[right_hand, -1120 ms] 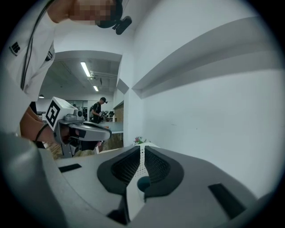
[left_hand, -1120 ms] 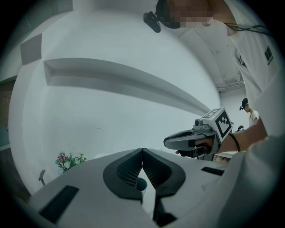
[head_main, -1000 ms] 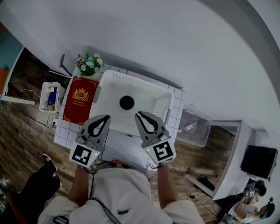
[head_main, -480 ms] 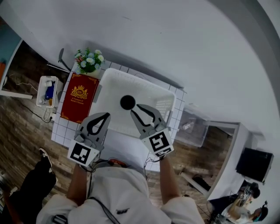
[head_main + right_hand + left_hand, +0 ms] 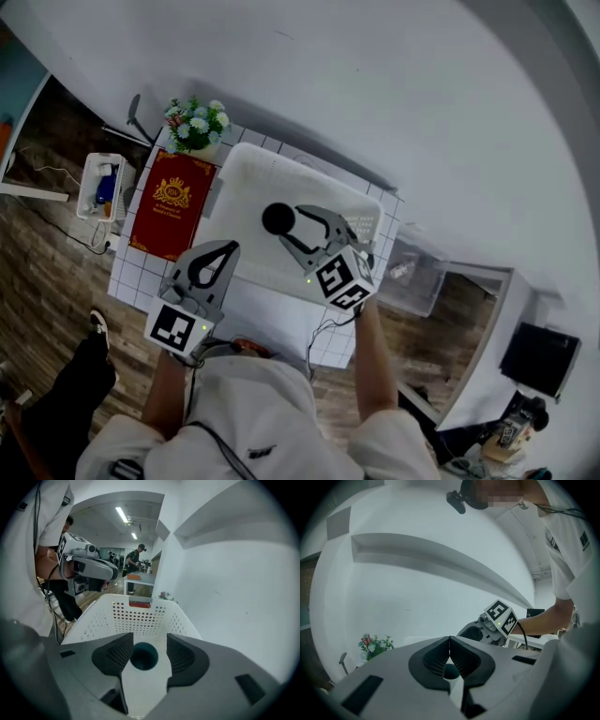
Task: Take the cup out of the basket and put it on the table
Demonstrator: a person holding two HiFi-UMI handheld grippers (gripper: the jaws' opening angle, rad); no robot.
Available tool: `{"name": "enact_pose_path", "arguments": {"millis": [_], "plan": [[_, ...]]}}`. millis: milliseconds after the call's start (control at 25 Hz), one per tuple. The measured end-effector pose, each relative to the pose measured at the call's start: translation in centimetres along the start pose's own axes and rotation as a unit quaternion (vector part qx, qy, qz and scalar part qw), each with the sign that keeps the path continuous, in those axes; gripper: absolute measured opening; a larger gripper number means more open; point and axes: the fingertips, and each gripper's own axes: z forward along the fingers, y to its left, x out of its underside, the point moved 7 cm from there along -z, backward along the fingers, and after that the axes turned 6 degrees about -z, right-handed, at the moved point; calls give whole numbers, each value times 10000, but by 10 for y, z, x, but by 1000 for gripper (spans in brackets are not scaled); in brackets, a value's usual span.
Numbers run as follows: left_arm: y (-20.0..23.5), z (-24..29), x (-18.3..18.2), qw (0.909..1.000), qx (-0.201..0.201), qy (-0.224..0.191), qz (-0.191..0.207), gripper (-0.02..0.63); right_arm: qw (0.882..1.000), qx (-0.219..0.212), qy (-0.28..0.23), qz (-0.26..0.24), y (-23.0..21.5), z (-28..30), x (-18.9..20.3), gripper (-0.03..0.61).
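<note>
Reaching step: the dark teal round cup (image 5: 277, 218) stands inside the white perforated plastic basket (image 5: 246, 169), mid-frame. The right hand-held gripper (image 5: 150, 638) has just been opening its jaws, with the cup lined up between them but untouched. The left hand-held gripper (image 5: 449, 641) is closed and empty. Next, I judge: lower, straddle the cup, squeeze.

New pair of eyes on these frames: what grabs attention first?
A dark cup sits alone in the big white basket on the tiled table. The right gripper hangs over the basket; its jaws have just been opening, and the cup shows in the gap between them with the pads not on it. A red book lies left of the basket, with flowers behind it.
</note>
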Motion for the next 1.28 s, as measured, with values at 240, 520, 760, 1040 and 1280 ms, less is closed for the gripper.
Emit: {"name": "enact_pose_path", "arguments": {"millis": [240,520,760,1040,1280], "plan": [[3,-1,2,10000,-46,23,-27,9,9979,-599,229,-94,-3,27,14,272],[6,-3,6,9999,-104,68,-70,9,9908,-1263,492,31,-2,55,33,405],[8,-3,10,9998,-142,87,-79,9,9832,-1596,875,-96,3,74,48,420],[8,0,11,9998,-147,118,-83,9,9765,-1835,1116,-151,5,91,61,423],[7,2,14,9998,-143,145,-84,9,9741,-1945,1148,-82,8,101,68,423]]}}
